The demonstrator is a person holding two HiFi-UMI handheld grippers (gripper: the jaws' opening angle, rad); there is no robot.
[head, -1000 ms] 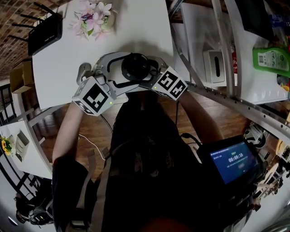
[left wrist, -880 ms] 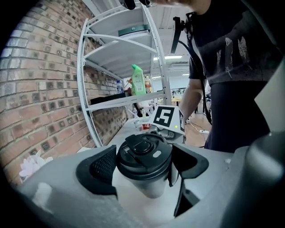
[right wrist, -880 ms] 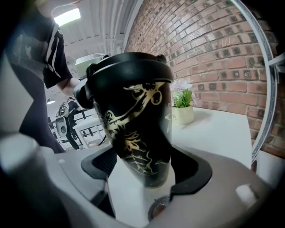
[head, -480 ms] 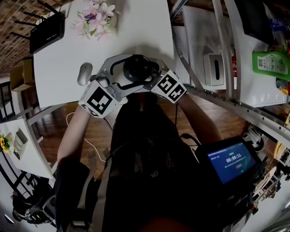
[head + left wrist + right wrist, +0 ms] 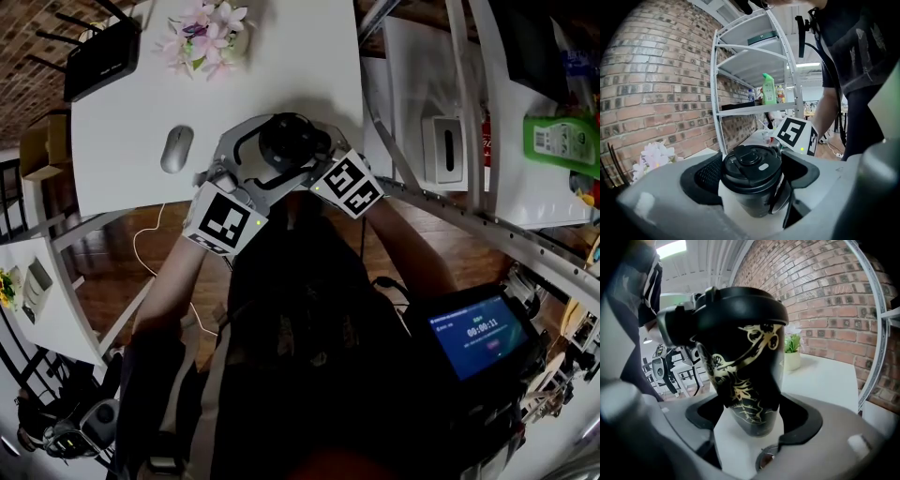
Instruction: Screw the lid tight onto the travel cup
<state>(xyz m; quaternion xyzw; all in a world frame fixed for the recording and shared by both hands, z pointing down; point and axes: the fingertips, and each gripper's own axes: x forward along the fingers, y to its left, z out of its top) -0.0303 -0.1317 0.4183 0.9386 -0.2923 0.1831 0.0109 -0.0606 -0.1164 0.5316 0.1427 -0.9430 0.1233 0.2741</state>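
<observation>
Near right, the blue screen (image 5: 478,330) shows a timer reading 00:00:11; the smaller print around it is too small to read. Far right, the green bottle (image 5: 561,131) on the shelf carries a white label, its print illegible.

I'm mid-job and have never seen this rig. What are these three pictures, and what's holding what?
There is no robot here: a person holds a two-jaw gripper in each hand. The head view looks down from the person's head onto a white table with a mouse, flowers and a router. The other two cameras ride on the grippers. The left gripper has its jaws clasped on the black lid. The right gripper, whose jaws just closed a little, grips the cup below it. The marker cubes are part of the grippers.
</observation>
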